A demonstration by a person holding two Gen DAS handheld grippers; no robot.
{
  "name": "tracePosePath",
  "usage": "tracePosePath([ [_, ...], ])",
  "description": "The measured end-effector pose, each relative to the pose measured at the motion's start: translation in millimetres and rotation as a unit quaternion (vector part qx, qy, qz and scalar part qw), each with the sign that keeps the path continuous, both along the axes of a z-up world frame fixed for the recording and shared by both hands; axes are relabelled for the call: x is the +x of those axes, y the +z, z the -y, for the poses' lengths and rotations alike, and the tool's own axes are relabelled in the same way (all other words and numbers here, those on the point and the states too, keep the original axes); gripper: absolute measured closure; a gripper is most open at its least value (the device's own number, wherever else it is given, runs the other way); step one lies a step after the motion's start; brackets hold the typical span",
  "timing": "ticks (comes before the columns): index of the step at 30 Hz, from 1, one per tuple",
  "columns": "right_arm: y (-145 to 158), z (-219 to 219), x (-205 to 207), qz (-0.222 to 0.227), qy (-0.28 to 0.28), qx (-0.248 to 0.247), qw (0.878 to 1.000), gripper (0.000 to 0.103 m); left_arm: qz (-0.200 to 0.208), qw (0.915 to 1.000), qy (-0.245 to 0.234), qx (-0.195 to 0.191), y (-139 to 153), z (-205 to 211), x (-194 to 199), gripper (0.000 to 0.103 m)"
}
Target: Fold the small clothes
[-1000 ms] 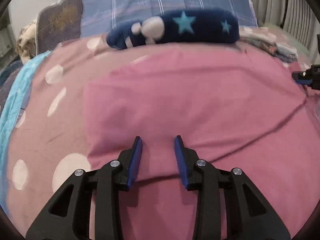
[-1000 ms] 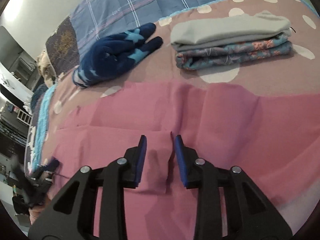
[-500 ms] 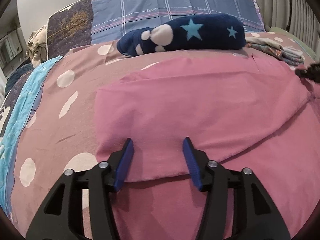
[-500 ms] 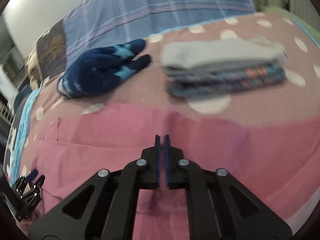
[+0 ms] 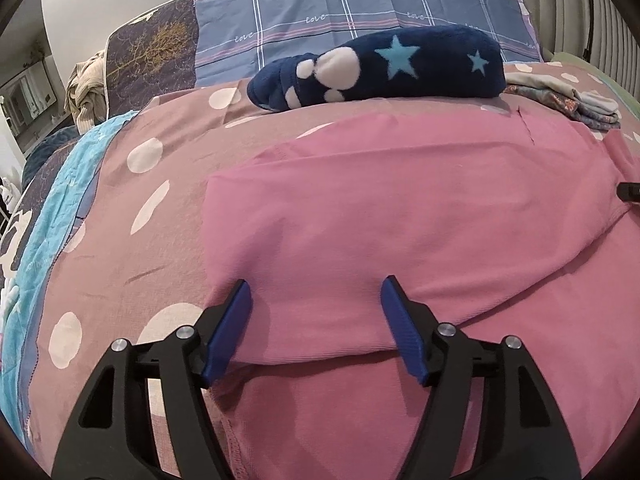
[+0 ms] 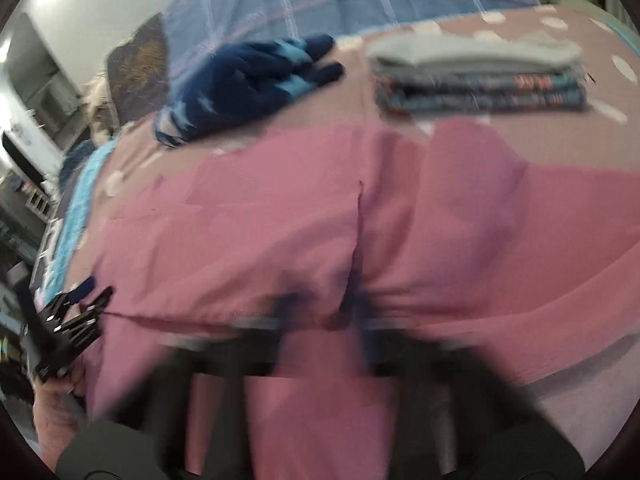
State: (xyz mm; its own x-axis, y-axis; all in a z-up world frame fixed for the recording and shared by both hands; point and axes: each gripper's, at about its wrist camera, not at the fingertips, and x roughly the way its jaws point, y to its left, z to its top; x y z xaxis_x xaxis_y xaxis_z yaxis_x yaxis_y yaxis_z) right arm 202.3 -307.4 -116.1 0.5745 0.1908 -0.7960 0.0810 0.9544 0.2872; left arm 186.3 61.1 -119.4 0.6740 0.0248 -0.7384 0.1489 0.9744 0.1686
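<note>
A pink garment (image 5: 400,208) lies spread on the bed with one part folded over itself; it also fills the right wrist view (image 6: 280,232). My left gripper (image 5: 316,320) is open wide, its blue fingers (image 5: 232,324) astride the folded edge at the near left, holding nothing. My right gripper (image 6: 320,312) is heavily blurred low in its view, with pink cloth bunched over where its fingers are. Its tip shows at the right edge of the left wrist view (image 5: 630,191). The left gripper shows at the lower left of the right wrist view (image 6: 76,320).
A navy plush garment with stars (image 5: 380,68) (image 6: 248,80) lies at the back. A stack of folded clothes (image 6: 480,76) (image 5: 568,100) sits at the back right. The spotted mauve bedspread (image 5: 120,240) and plaid pillows (image 5: 360,12) lie around.
My left gripper opened wider and drew back slightly. My right gripper closed half a second ago and now moves fast, blurred, with pink cloth lifted over it.
</note>
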Motion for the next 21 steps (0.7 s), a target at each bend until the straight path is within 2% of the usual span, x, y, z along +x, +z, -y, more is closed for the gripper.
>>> tracePosePath([
  [3, 17, 3, -18, 0.024, -0.009, -0.034, 0.999, 0.103, -0.002, 1.0000, 0.003, -0.003, -1, -2, 1, 0.031],
  [4, 17, 5, -20, 0.016, -0.010, -0.050, 0.999, 0.102, -0.003, 1.0000, 0.003, -0.003, -1, -2, 1, 0.030],
  [5, 10, 8, -20, -0.011, -0.003, -0.053, 0.999, 0.099, -0.003, 1.0000, 0.003, -0.003, -1, -2, 2, 0.030],
  [7, 2, 21, -24, -0.030, -0.013, -0.022, 0.999, 0.099, -0.003, 1.0000, 0.004, -0.004, -1, -1, 1, 0.030],
  [10, 14, 29, -39, 0.003, -0.017, -0.004, 1.000, 0.098, -0.003, 1.0000, 0.003, -0.003, -1, -2, 1, 0.030],
  [16, 31, -11, -24, 0.049, 0.044, 0.042, 0.997, 0.098, -0.001, 1.0000, 0.005, 0.001, -1, -2, 0, 0.029],
  [17, 27, -20, -17, 0.047, 0.050, 0.041, 0.997, 0.095, -0.001, 1.0000, 0.005, 0.001, -1, -2, 0, 0.029],
  [18, 17, -28, -13, 0.028, 0.050, 0.024, 0.998, 0.094, -0.001, 1.0000, 0.005, 0.000, -1, -3, 0, 0.029],
  [19, 7, -35, -7, 0.002, 0.045, 0.002, 0.999, 0.090, -0.002, 1.0000, 0.005, -0.001, -1, -3, 0, 0.029],
  [20, -14, -39, -5, -0.031, 0.042, -0.017, 0.998, 0.090, -0.002, 1.0000, 0.005, -0.002, -1, -4, 0, 0.028],
  [21, -16, -38, -14, 0.010, 0.043, -0.015, 0.999, 0.090, -0.003, 1.0000, 0.005, -0.003, -1, -4, 1, 0.028],
])
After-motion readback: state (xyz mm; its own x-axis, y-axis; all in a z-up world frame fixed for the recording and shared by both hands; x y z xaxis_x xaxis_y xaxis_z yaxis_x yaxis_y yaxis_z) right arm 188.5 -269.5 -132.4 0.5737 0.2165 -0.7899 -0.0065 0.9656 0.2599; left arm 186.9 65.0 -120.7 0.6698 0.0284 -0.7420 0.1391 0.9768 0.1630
